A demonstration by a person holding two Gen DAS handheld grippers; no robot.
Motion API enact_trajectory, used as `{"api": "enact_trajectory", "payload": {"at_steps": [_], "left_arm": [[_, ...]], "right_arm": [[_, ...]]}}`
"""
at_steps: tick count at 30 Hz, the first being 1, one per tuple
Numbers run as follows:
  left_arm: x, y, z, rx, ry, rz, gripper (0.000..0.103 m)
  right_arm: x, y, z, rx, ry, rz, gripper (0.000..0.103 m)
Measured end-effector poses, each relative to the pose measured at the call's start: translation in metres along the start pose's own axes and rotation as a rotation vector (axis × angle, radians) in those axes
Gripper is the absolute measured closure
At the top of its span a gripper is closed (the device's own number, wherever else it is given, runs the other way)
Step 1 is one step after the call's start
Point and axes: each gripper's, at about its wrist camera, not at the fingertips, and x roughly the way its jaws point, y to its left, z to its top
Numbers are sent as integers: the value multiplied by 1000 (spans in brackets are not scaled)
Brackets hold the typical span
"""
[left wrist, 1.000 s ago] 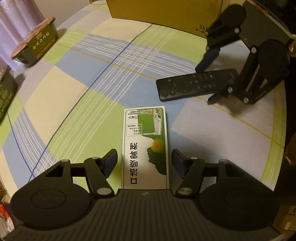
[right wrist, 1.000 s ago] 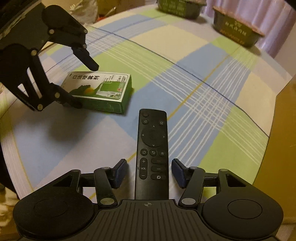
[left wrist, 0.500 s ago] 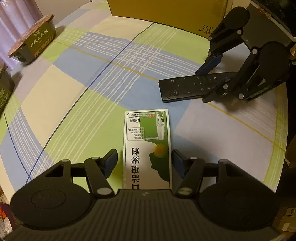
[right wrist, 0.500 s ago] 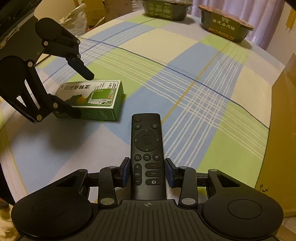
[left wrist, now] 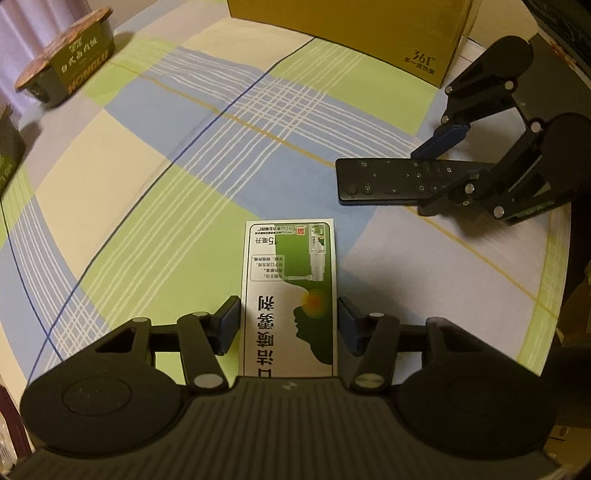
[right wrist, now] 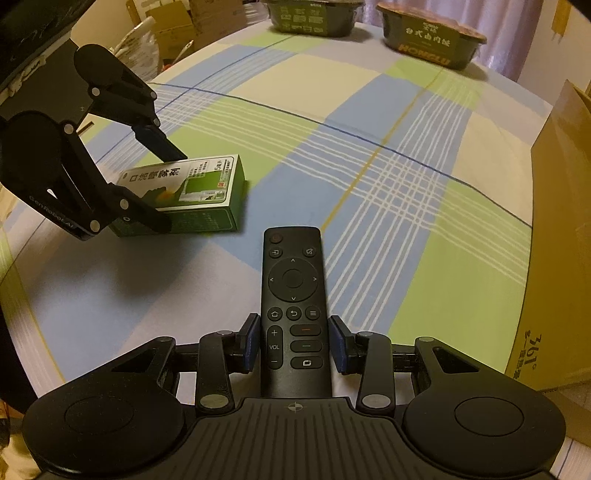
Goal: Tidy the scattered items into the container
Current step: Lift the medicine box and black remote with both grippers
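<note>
A green-and-white spray box lies on the checked tablecloth, and my left gripper is shut on it, a blue pad against each long side. From the right wrist view the same box sits between the left gripper's two fingers. A black remote control is held by my right gripper, which is shut on its lower half. In the left wrist view the remote sticks out leftward from the right gripper. The tan cardboard container stands at the table's far side.
The container's wall rises close on the right of the right wrist view. Two dark instant-meal bowls sit at the far table edge; one bowl shows far left. Cardboard boxes lie beyond the table.
The right gripper's fingers closed onto the remote first. The left gripper's fingers then narrowed onto the spray box. The cardboard container looks nearer in both views.
</note>
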Motion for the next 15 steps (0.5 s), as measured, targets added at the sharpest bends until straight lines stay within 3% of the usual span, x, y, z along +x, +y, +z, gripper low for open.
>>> {"api": "enact_trajectory", "payload": {"at_steps": [15], "left_arm": [[-29, -18, -11, -36, -18, 2, 53]], "right_arm": [[-32, 3, -12, 34, -26, -26, 62]]}}
